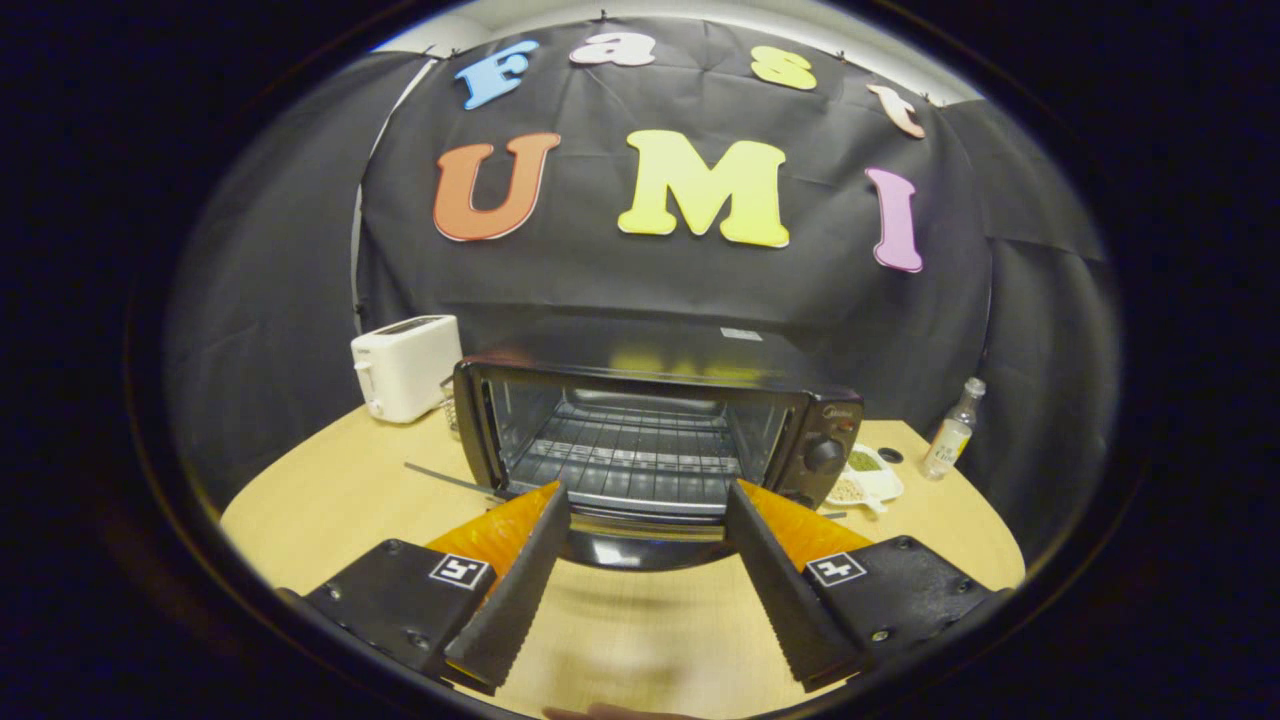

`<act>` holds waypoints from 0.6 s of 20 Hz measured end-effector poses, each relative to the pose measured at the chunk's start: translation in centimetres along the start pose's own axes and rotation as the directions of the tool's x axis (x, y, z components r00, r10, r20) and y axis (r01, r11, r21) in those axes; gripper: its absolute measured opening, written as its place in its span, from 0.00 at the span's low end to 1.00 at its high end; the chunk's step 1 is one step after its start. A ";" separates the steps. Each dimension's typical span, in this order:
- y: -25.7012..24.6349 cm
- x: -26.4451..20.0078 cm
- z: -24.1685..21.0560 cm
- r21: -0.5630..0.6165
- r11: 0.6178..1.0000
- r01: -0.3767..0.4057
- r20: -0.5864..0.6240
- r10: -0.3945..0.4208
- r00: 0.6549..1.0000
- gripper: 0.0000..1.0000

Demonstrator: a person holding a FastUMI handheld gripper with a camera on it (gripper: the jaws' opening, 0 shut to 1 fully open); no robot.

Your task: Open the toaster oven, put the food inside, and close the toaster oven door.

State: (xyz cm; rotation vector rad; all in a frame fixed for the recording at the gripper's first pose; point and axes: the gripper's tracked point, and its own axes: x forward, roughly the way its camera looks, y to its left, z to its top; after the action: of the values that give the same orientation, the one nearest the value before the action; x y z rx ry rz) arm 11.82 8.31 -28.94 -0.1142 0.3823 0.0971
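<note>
The tool [648, 500] hangs with its fingers spread wide and nothing between them, aimed squarely at the toaster oven [655, 440] just ahead on the wooden surface [330, 490]. The oven door [645, 540] lies folded down toward the fingertips, baring the wire rack [630, 455], apparently ready for loading. Beyond the right finger, beside the oven's control knobs, sits a small dish of food [865, 477]; a white toaster [405, 365] stands beyond the left finger.

Your gripper cam looks forward, angled slightly down, along spread fingers [530, 570]; toaster oven [655, 440] sits close, dead ahead, mouth facing you, just beyond the fingertips.
</note>
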 end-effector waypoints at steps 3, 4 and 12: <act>0.3 -1.0 -2.4 -0.006 1.000 0.018 0.008 -0.018 1.000 1.00; 0.3 -1.2 -3.0 -0.009 1.000 0.025 0.010 -0.024 1.000 1.00; 0.9 -1.8 -9.2 0.008 0.999 0.046 -0.061 -0.045 0.997 1.00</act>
State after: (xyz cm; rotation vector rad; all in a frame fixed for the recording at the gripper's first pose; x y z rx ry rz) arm 6.66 7.92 -36.82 -0.1170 0.4402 0.0471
